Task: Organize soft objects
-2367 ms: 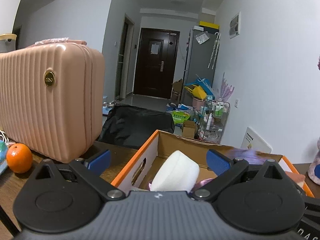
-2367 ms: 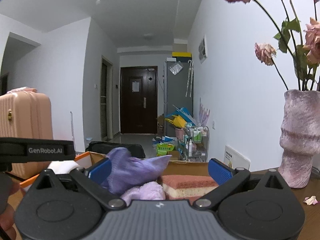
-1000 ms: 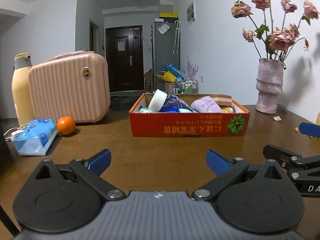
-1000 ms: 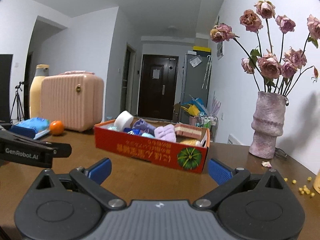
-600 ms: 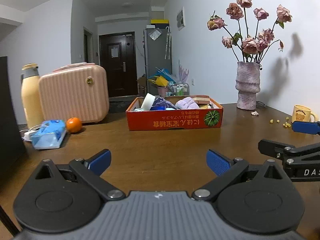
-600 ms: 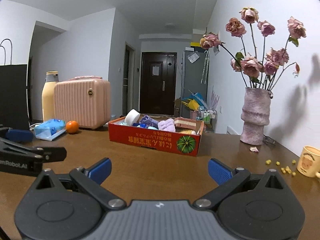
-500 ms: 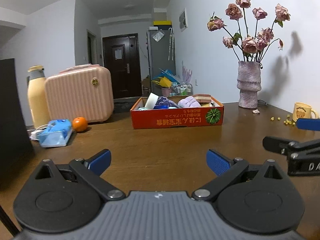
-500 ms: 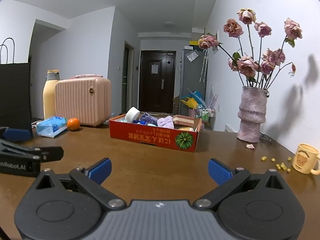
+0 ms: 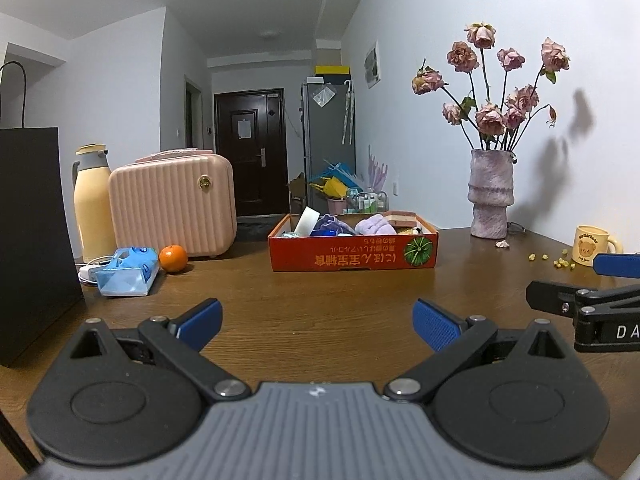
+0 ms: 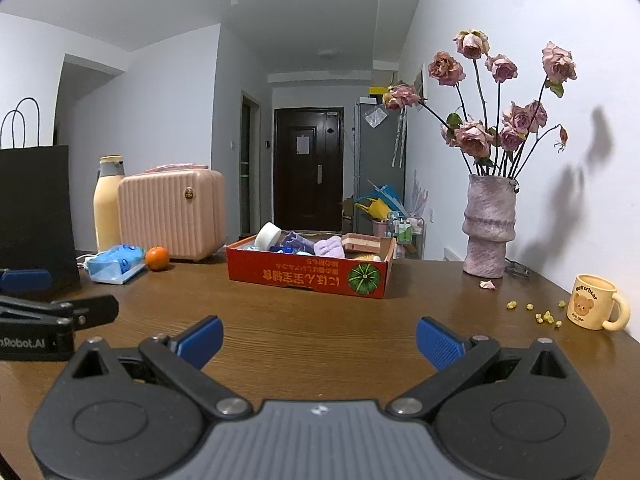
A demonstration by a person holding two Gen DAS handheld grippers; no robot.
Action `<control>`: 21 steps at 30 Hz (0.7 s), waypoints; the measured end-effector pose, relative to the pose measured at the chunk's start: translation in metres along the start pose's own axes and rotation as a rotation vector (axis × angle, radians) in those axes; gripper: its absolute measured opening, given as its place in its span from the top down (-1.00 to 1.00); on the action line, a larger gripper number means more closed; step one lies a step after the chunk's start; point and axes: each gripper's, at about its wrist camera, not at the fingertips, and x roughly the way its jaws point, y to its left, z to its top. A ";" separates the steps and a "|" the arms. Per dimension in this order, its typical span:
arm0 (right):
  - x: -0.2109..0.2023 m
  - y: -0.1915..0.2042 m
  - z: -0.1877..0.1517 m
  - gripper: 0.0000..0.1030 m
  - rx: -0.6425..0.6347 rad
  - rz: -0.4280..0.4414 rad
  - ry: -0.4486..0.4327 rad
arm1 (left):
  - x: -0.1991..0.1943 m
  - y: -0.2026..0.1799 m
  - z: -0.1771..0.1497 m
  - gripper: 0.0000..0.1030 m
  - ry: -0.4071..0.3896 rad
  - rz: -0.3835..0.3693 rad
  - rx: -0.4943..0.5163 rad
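Note:
A red cardboard box (image 9: 352, 258) (image 10: 306, 274) stands on the brown table, far ahead of both grippers. It holds soft things: a white foam roll (image 9: 306, 220) (image 10: 267, 236), purple cloths (image 9: 374, 225) (image 10: 329, 247) and a pink sponge block (image 10: 361, 242). My left gripper (image 9: 316, 322) is open and empty, low over the near table. My right gripper (image 10: 318, 340) is open and empty beside it. Each gripper shows at the edge of the other's view.
A pink case (image 9: 172, 204), a cream flask (image 9: 93, 204), an orange (image 9: 173, 258) and a blue tissue pack (image 9: 126, 272) stand at the left. A black bag (image 9: 34, 240) is at near left. A vase of roses (image 10: 489, 226) and a mug (image 10: 593, 307) with yellow crumbs are at the right.
Both grippers have drawn back from the box, which was right under them and now stands far off across the table. Both stay open and empty.

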 end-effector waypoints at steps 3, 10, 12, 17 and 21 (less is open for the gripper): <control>-0.002 0.000 0.000 -1.00 0.001 0.002 -0.003 | -0.001 -0.001 -0.001 -1.00 0.000 -0.003 0.002; -0.003 0.000 0.001 -1.00 0.003 -0.003 -0.007 | 0.000 -0.001 -0.001 -1.00 0.001 -0.002 0.002; -0.003 0.000 0.001 -1.00 0.002 -0.003 -0.008 | 0.000 -0.001 -0.001 -1.00 0.001 -0.004 0.002; -0.002 0.000 0.001 -1.00 0.002 -0.003 -0.009 | -0.001 0.000 -0.001 -1.00 0.000 -0.002 0.002; -0.002 -0.001 0.002 -1.00 0.001 -0.003 -0.011 | 0.000 -0.001 -0.002 -1.00 0.000 -0.004 0.003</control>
